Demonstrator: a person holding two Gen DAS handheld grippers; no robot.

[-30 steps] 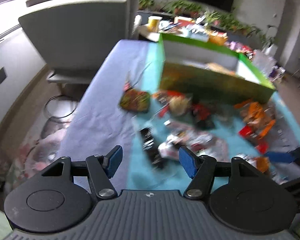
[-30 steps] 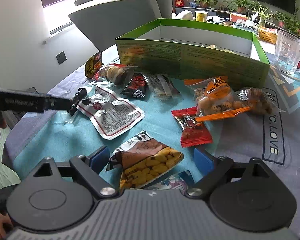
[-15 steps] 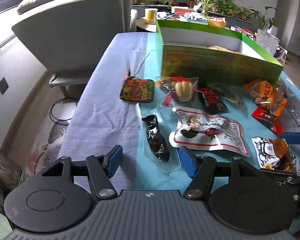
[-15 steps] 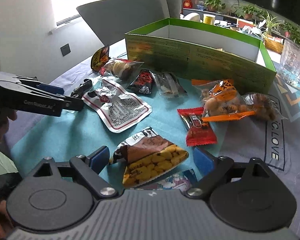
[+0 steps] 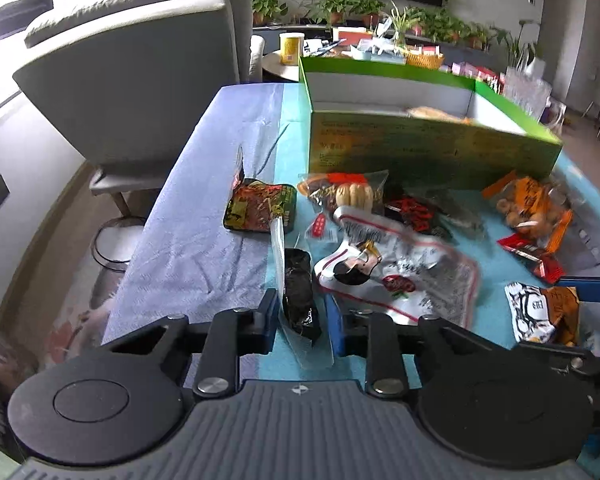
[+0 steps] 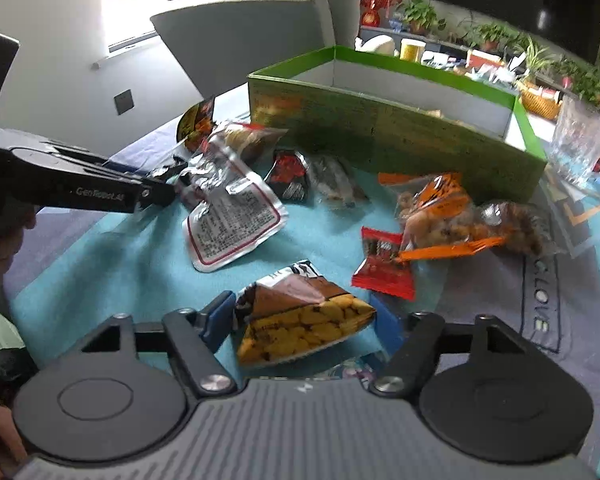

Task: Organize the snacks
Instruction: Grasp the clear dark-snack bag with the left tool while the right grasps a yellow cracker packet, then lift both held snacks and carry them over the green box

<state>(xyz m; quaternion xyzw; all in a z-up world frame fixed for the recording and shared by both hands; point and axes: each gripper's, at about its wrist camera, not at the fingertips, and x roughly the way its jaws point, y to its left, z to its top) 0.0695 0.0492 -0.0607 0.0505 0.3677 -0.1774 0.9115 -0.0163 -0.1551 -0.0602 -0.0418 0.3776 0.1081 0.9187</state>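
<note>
A long black snack in a clear pouch [image 5: 300, 300] lies between the fingers of my left gripper [image 5: 302, 322]. The jaws are closing, the pads press the pouch, and its clear edge stands up. From the right wrist view the left gripper [image 6: 152, 196] reaches in from the left. My right gripper [image 6: 304, 322] is closing on a brown-and-yellow snack packet [image 6: 300, 320], which bulges up between the pads. An open green box [image 5: 420, 152] [image 6: 380, 124] stands behind the snacks on the teal cloth.
Loose snacks include a white pouch [image 5: 400, 276], an orange packet [image 6: 440, 208], a red packet [image 6: 384, 264] and a dark packet [image 5: 260, 208]. A glass mug [image 6: 580, 148] stands at the right of the box. A grey armchair [image 5: 140, 80] sits beyond the table's left edge.
Both pairs of jaws have narrowed. The left fingers now squeeze the black pouch, which had lain ahead of them. The brown-and-yellow packet has buckled upward between the right fingers.
</note>
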